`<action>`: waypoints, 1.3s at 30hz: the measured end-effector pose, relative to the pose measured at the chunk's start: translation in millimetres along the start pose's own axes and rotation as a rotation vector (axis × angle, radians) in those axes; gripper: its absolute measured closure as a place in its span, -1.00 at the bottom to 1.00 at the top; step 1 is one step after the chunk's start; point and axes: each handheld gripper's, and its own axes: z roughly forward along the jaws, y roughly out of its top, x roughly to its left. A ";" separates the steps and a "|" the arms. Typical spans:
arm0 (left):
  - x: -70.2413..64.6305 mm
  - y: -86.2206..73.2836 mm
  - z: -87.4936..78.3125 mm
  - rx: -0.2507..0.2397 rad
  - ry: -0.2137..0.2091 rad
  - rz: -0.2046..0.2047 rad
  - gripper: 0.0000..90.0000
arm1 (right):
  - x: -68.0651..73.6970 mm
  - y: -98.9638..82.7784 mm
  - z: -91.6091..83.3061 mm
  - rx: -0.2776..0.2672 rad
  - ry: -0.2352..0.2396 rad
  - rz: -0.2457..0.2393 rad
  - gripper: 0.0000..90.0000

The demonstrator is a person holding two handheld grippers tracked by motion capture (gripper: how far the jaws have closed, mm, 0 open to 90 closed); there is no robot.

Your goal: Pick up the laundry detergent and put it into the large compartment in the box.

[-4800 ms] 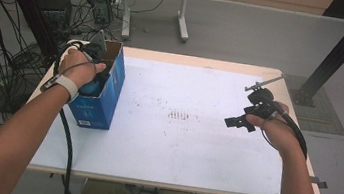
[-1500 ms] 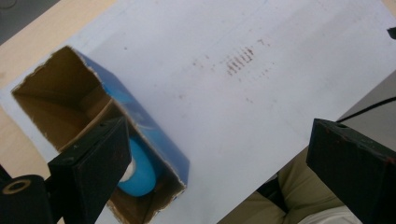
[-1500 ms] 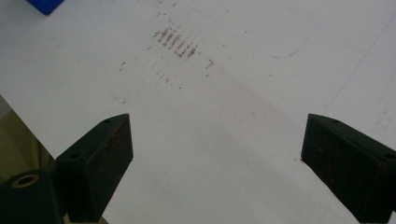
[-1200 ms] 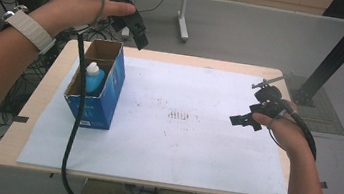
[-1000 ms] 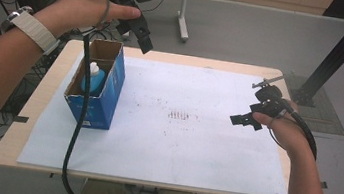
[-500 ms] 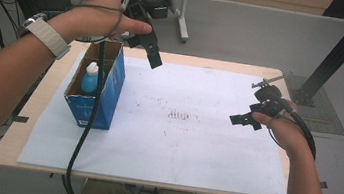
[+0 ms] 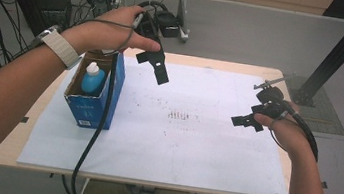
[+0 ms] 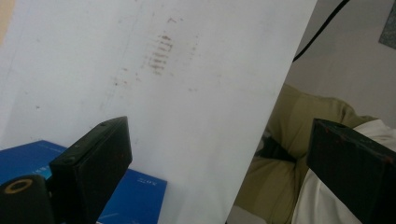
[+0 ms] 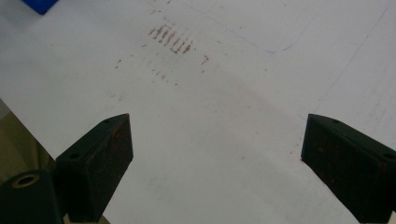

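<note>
Left hand-held gripper (image 7: 156,67) above upright bottle (image 7: 93,77), cap up.

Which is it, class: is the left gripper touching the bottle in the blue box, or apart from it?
Apart. The high view shows the left gripper raised right of the blue box, jaws open and empty, while the bottle stands inside the box.
</note>
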 end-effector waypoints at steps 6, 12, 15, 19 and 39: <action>-1.8 1.1 3.5 0.010 0.001 0.007 -0.84 | 0.8 0.8 0.5 0.000 0.002 -0.002 -0.80; -2.2 0.2 2.9 0.009 0.001 0.008 -0.84 | 1.7 2.4 2.1 0.001 0.004 -0.007 -0.80; -1.8 -0.3 2.5 0.009 0.001 0.011 -0.84 | 1.7 2.6 2.5 -0.001 0.006 -0.008 -0.80; -0.9 -0.8 2.5 0.006 -0.002 0.009 -0.84 | 1.3 2.6 2.0 -0.001 0.004 -0.005 -0.80; -1.8 -4.3 0.8 -0.006 -0.001 0.012 -0.84 | 2.5 1.7 2.5 0.000 0.004 -0.007 -0.80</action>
